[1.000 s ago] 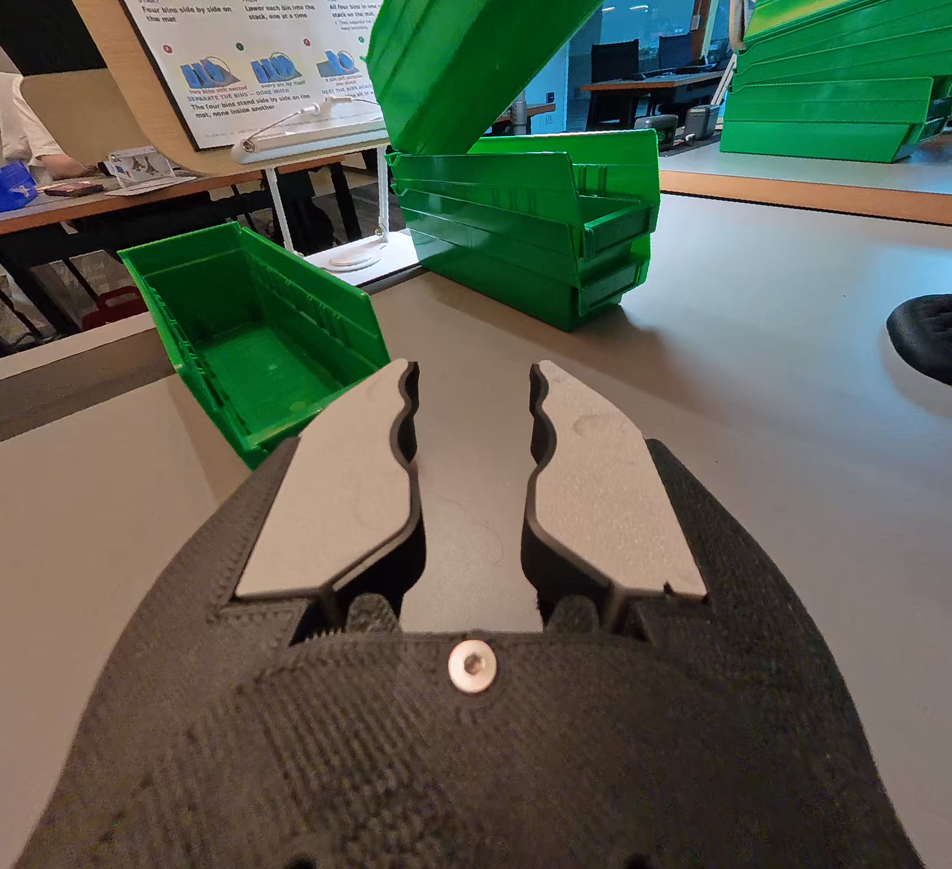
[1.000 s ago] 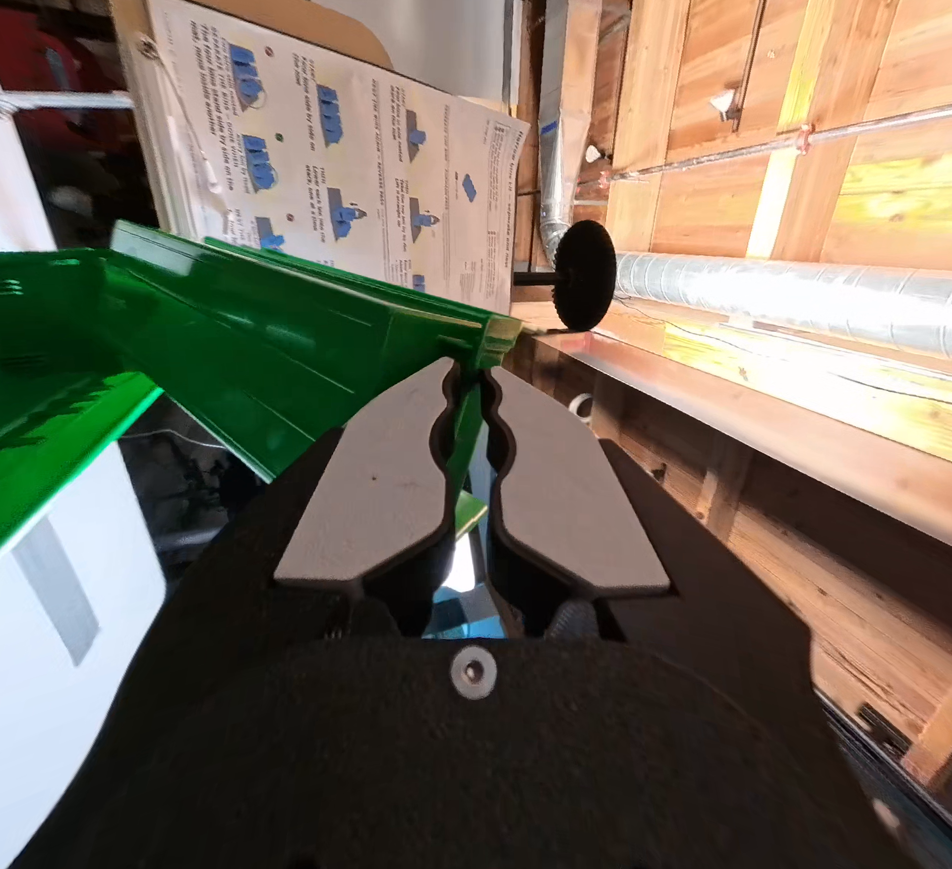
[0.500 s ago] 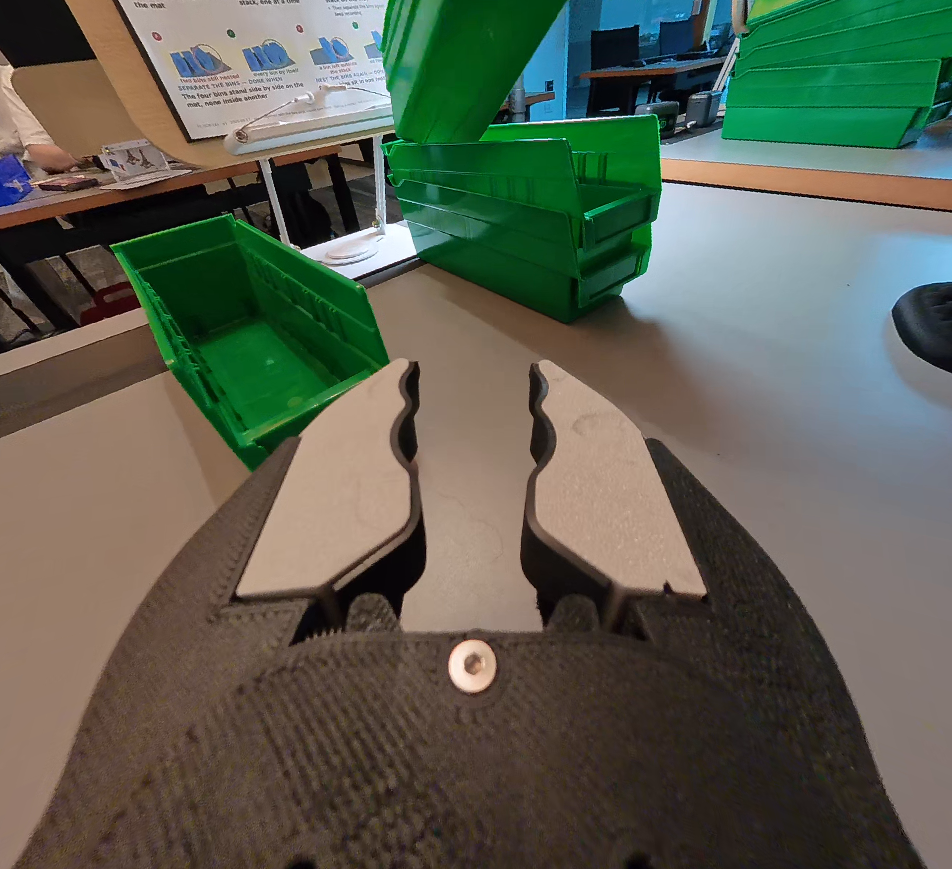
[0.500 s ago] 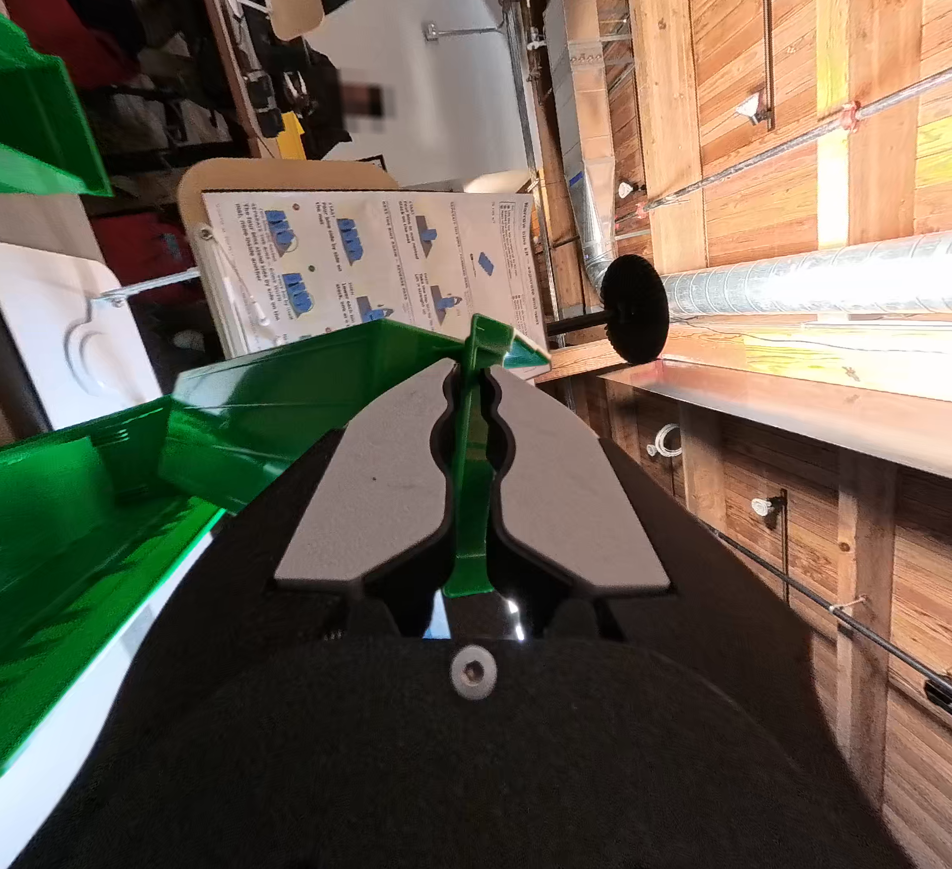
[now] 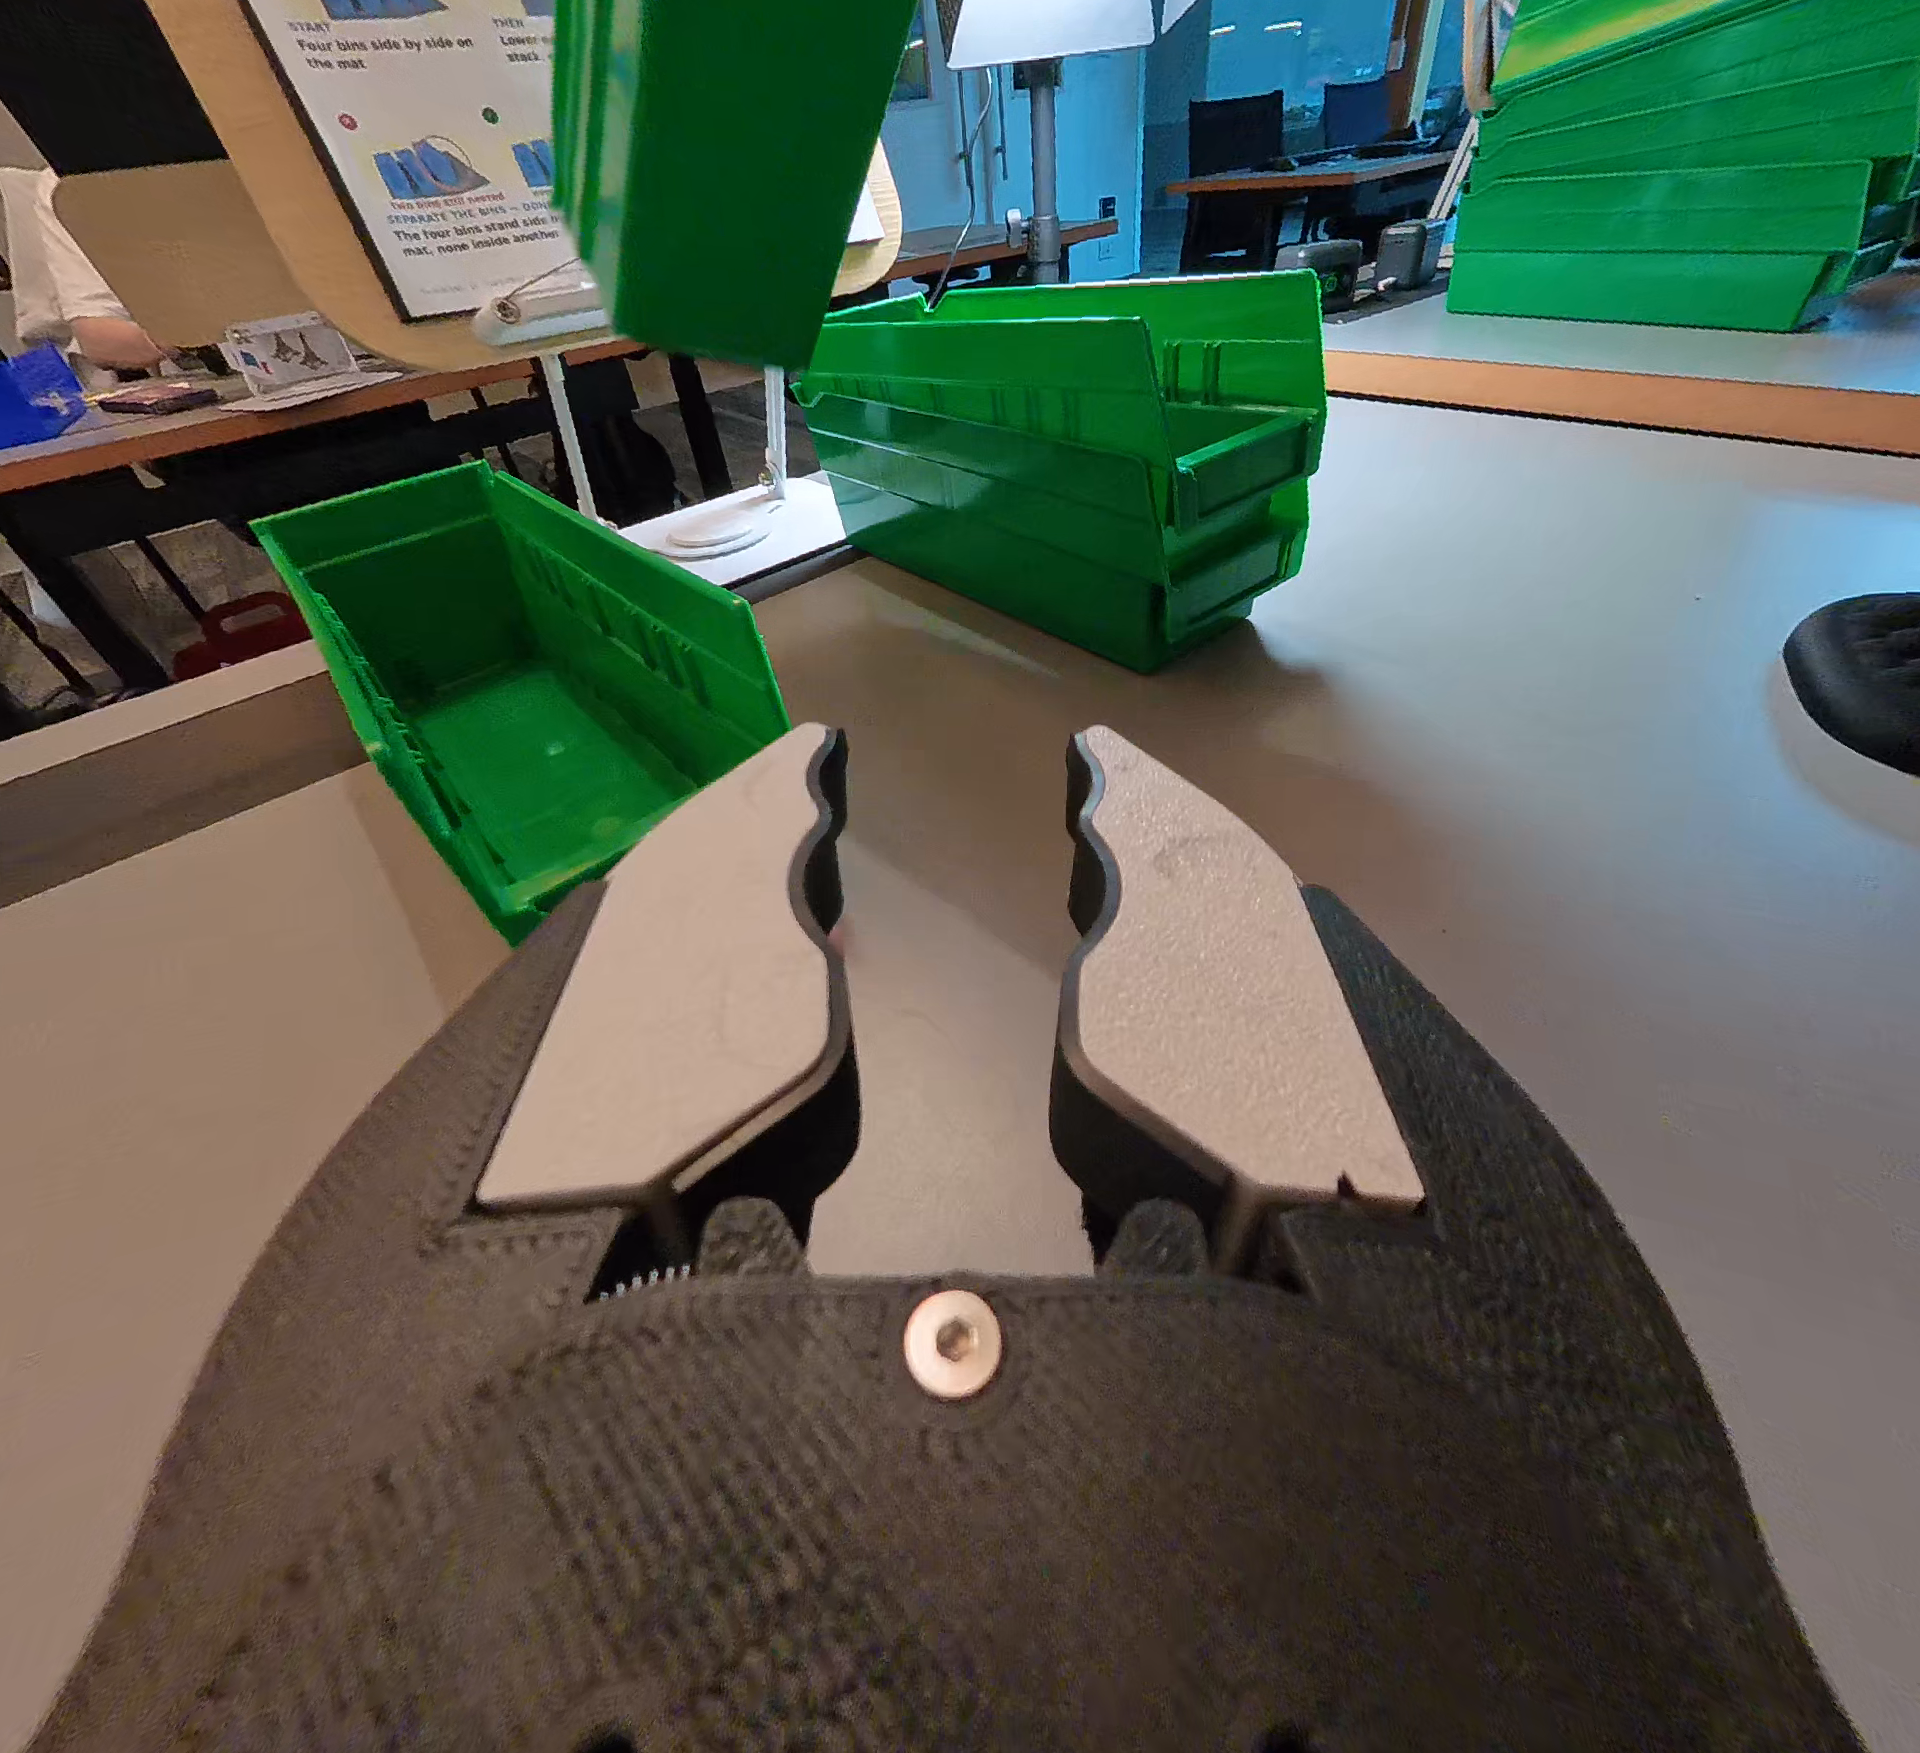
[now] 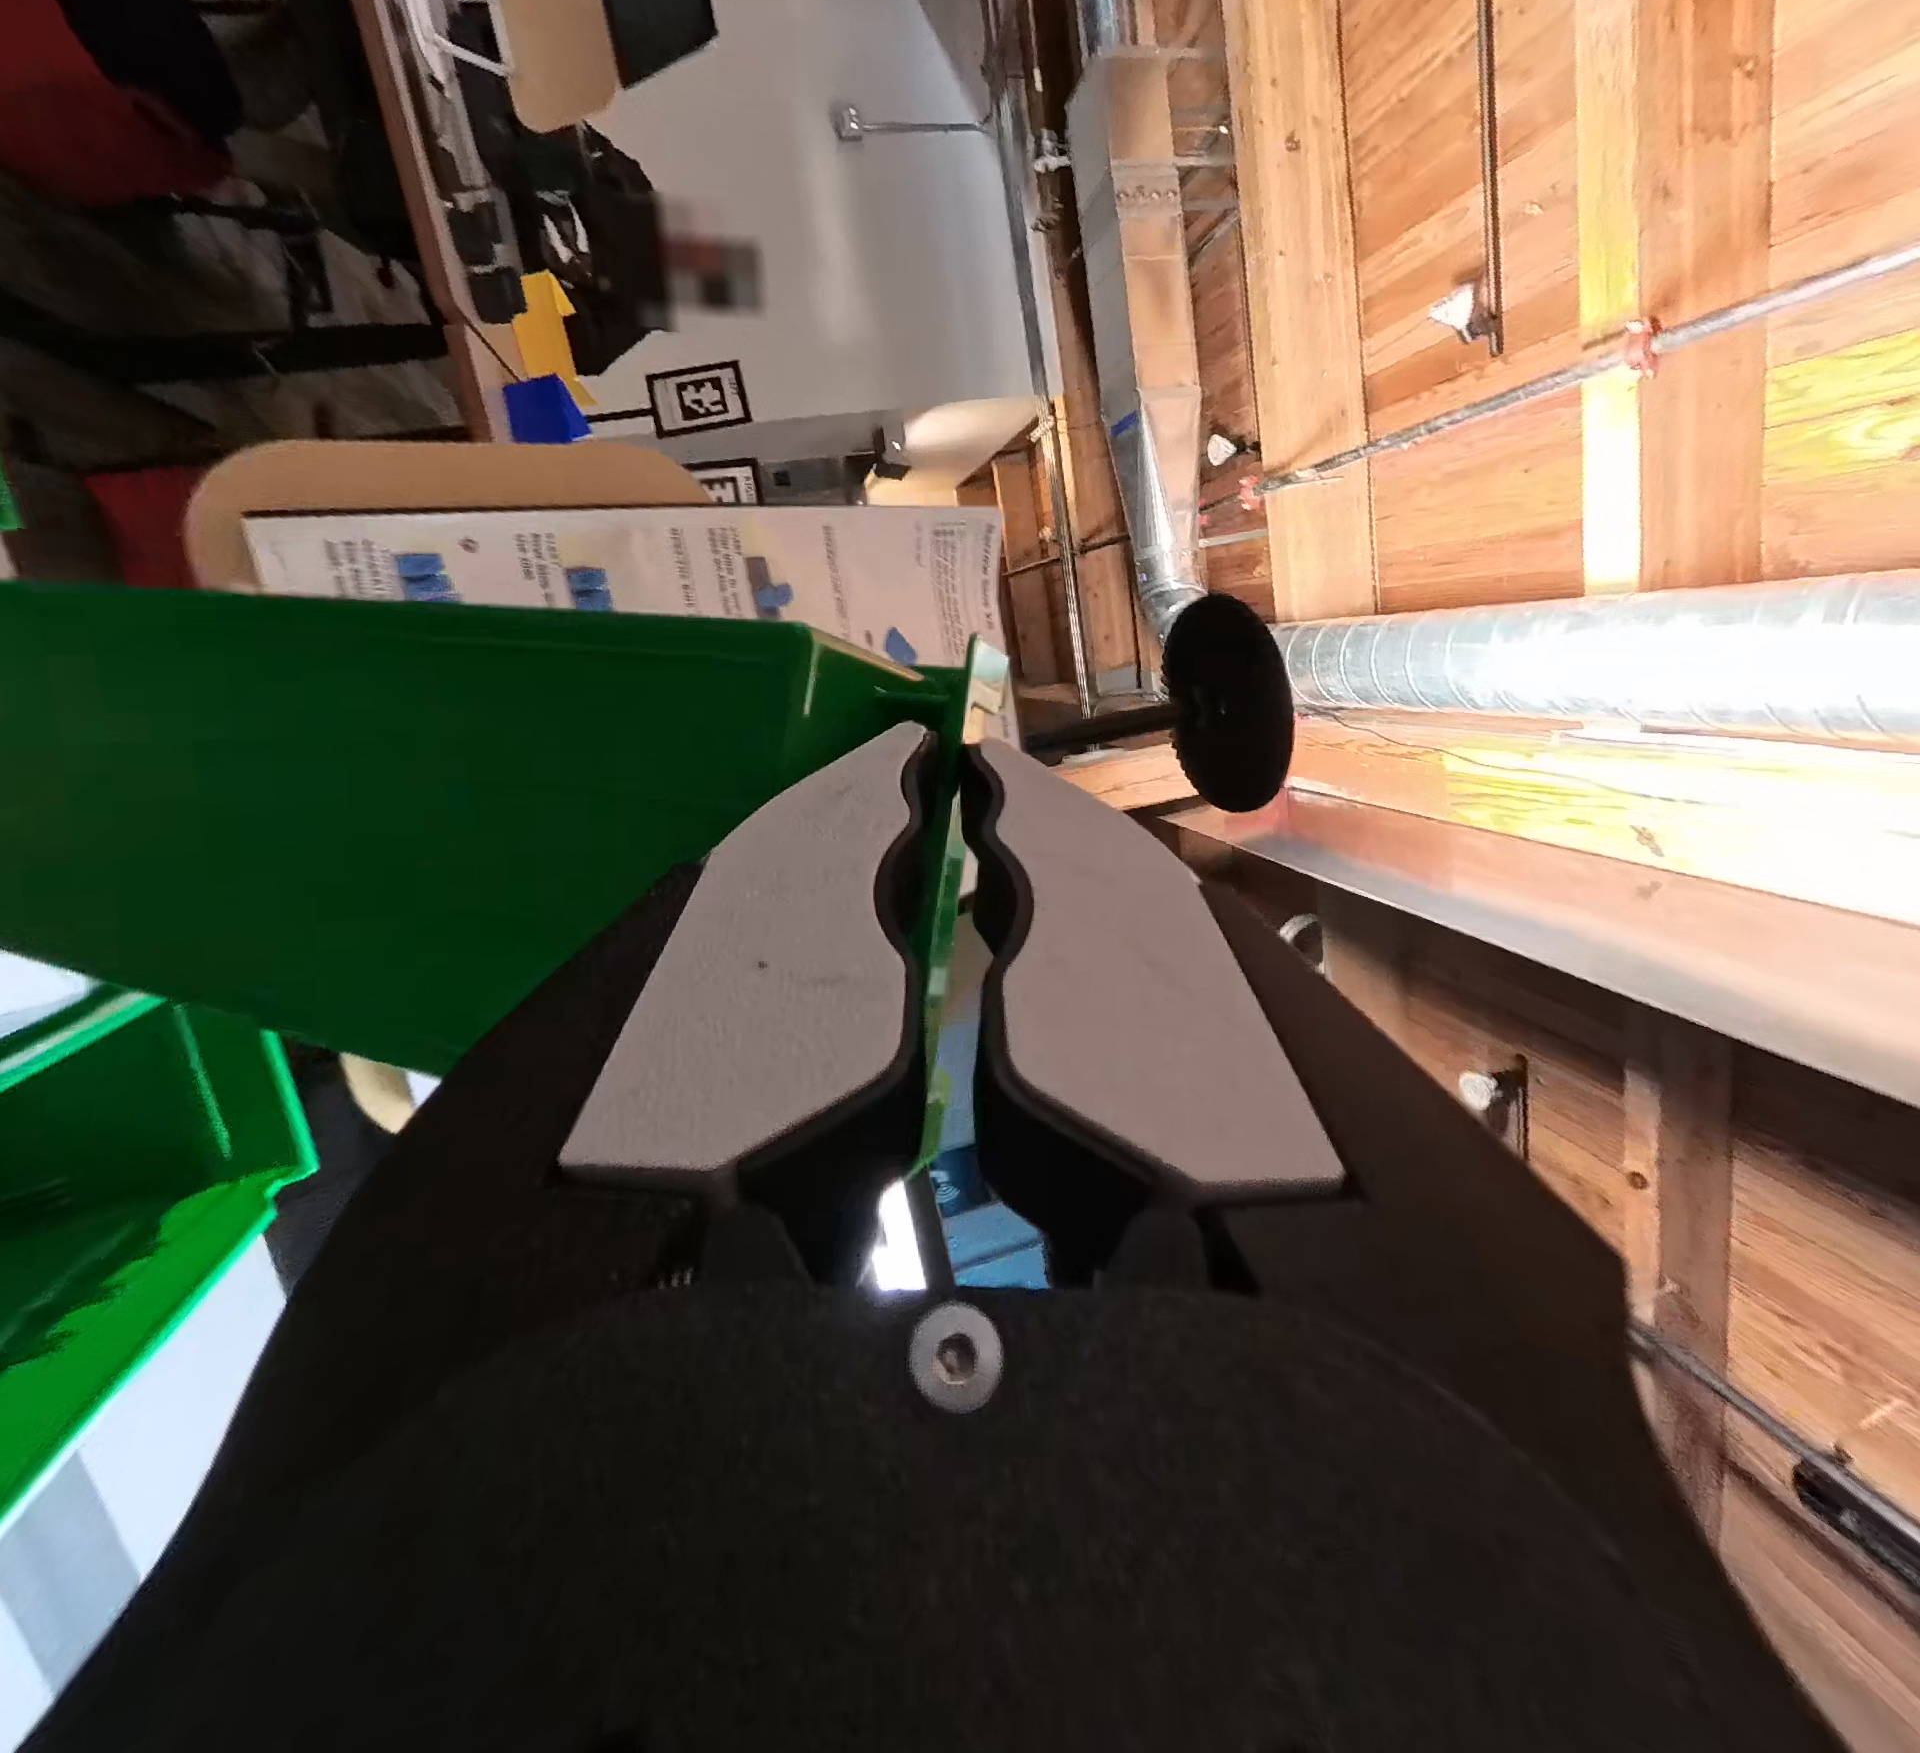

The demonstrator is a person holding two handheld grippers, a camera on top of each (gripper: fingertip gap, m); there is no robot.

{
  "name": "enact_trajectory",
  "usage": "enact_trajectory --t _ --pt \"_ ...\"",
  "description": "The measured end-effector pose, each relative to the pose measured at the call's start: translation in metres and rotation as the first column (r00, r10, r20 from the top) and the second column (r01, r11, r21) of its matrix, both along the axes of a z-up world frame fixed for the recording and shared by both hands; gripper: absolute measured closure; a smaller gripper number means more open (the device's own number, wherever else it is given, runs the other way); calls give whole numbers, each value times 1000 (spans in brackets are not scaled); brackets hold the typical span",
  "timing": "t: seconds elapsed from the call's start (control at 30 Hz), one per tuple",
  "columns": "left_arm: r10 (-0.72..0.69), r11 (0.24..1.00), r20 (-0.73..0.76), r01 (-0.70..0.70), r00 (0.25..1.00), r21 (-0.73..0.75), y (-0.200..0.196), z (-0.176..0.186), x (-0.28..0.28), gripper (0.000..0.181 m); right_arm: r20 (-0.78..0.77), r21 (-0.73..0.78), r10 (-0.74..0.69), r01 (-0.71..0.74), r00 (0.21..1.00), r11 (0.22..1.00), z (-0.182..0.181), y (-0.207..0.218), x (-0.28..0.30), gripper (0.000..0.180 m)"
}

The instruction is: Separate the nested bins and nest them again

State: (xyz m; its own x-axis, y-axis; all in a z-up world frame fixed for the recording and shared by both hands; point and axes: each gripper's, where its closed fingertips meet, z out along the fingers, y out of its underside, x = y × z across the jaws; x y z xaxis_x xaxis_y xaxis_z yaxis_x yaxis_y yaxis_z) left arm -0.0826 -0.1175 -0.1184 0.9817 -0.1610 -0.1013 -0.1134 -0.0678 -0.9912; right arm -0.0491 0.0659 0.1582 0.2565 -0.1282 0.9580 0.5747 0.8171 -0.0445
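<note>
open office: desks (image 5: 1299, 181), exposed ducts (image 6: 1558, 654)

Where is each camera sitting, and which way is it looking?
Left wrist view: sits on the left gripper, low over the grey table, facing a lone green plastic bin and a nested stack of green bins; its open jaws show.
Right wrist view: sits on the right gripper, turned sideways, facing a wooden ceiling; its jaws pinch the lifted green bin.
Shared: that lifted bin and the instruction poster.
</note>
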Motion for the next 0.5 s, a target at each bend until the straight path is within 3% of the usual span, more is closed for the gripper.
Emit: enact_trajectory --t 0.2,0.33,0.5 --pt "0 1000 -7 0 1000 7 -2 1 0 140 94 133 -12 -1 996 991 -67 -20 -16 175" --pt "0 1000 -3 0 1000 -2 -1 -1 0 140 200 156 19 -51 980 986 -120 -43 -20 175" --pt "1 1000 -4 -1 1000 -7 0 -2 0 141 286 105 141 -177 948 979 -170 -101 -12 176"
